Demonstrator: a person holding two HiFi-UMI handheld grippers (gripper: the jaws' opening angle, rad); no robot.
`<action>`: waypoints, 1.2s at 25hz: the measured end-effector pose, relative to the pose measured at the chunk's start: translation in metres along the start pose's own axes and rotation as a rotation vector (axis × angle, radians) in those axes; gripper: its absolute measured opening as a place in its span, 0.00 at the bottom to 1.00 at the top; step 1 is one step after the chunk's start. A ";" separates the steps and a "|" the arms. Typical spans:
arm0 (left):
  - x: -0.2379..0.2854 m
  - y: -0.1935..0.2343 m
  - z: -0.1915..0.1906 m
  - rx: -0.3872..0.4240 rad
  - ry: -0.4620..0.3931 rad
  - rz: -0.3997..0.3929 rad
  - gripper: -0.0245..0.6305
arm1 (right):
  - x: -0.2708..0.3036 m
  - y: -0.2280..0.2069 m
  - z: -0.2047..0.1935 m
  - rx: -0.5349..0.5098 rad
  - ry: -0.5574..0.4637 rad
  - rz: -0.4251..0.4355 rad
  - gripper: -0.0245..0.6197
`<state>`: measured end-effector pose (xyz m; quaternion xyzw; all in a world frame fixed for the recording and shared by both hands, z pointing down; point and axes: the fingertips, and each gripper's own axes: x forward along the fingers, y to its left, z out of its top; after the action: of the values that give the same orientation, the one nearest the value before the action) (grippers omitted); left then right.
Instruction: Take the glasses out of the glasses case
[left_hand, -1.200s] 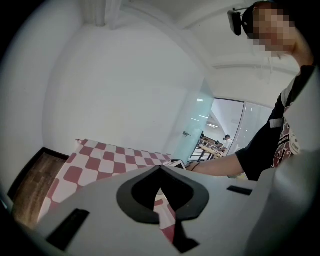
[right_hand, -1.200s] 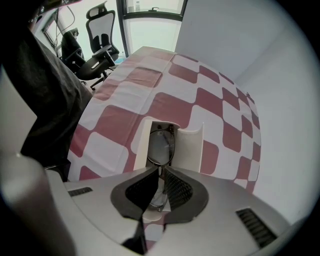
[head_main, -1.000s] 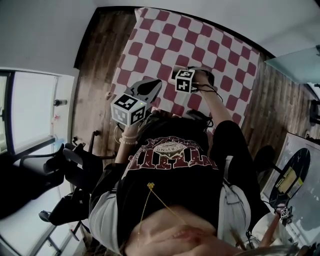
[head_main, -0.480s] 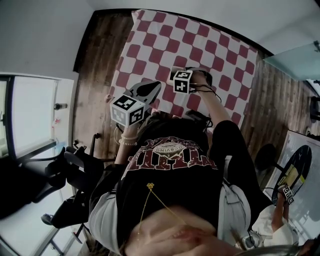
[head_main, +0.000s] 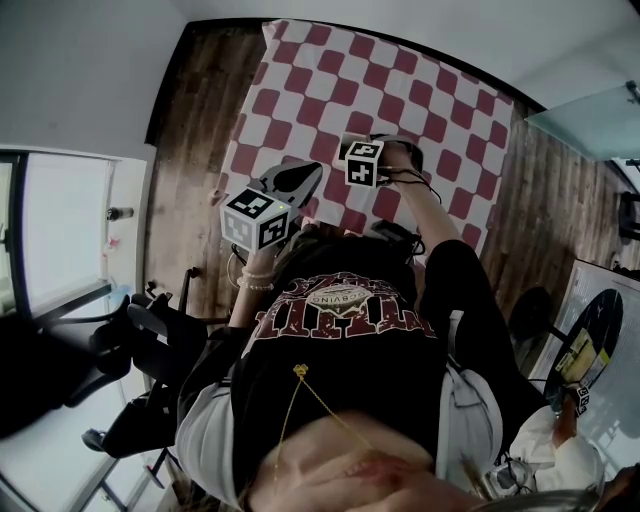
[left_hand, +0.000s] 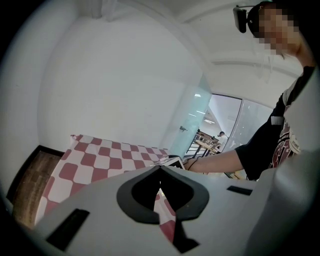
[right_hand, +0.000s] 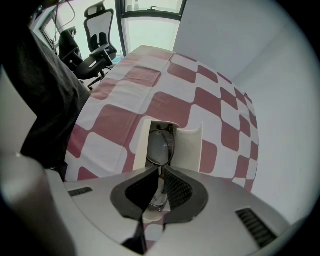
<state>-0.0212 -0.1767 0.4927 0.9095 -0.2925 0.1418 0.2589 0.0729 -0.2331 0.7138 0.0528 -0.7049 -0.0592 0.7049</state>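
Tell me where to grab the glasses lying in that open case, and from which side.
Take the glasses by the thin bridge between the lenses, coming down from above: the glasses case lies open upward and its raised walls block the sides. The right gripper is shut there.

Table (head_main: 330, 90) under a red-and-white checked cloth, open pale glasses case (right_hand: 191, 147) on it

Looks steeply down past a black printed T-shirt (head_main: 340, 345) onto a red-and-white checked tablecloth (head_main: 400, 80) flanked by wooden floor (head_main: 195, 120). Finds the left gripper (head_main: 300, 178) at the cloth's near edge and the right gripper (head_main: 360, 160) just beyond, over the cloth. Off left, an office chair (head_main: 150, 312) beside a bright window (head_main: 65, 220).
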 end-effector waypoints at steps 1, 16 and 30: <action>0.000 0.000 0.000 0.000 0.001 -0.003 0.04 | 0.000 0.000 0.000 0.000 -0.001 -0.003 0.11; 0.004 -0.002 -0.001 0.010 0.006 -0.031 0.04 | -0.008 -0.001 -0.001 0.053 -0.089 -0.083 0.10; 0.002 -0.001 -0.005 0.008 0.012 -0.043 0.04 | -0.017 -0.003 -0.012 0.101 -0.099 -0.186 0.08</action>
<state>-0.0200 -0.1738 0.4974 0.9157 -0.2710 0.1428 0.2600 0.0846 -0.2331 0.6965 0.1504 -0.7329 -0.0914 0.6572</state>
